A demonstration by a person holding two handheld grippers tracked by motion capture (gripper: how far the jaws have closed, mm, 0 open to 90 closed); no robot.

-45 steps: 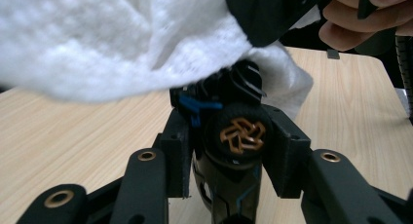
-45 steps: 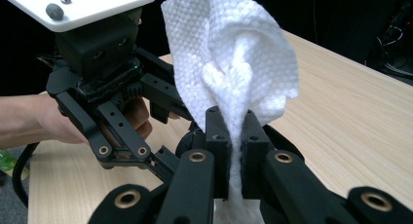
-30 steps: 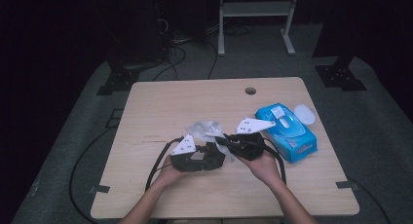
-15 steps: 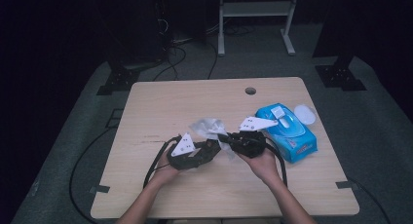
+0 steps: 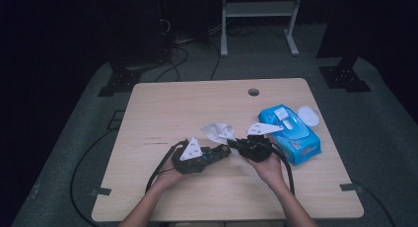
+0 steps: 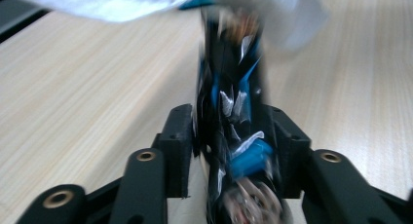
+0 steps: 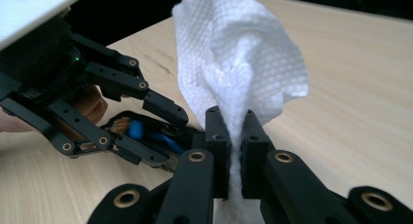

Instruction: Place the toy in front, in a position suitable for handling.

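My left gripper (image 5: pixel 224 152) lies low over the table, shut on a thin dark object (image 6: pixel 229 87) with blue and white marks, held on edge. Its jaws have just closed a little tighter on it. My right gripper (image 5: pixel 235 143) faces it from the right, shut on a crumpled white wipe (image 5: pixel 218 131) that stands up above the pads (image 7: pixel 216 136). In the right gripper view the wipe (image 7: pixel 238 53) rises from my gripper (image 7: pixel 236 131), and the left gripper (image 7: pixel 168 136) holds the dark object (image 7: pixel 141 131) just beside it. The wipe (image 6: pixel 112 2) hangs over the top of the left gripper view.
A blue pack of wipes (image 5: pixel 291 133) lies right of my right hand, its white lid (image 5: pixel 308 115) flipped open at the far end. The wooden table (image 5: pixel 172 103) has a small round hole (image 5: pixel 253 92) near its far edge. Cables trail off the front left.
The right gripper has sunk a little toward the table with the wipe, closer to the left gripper's tips. The left hand has stayed where it was.
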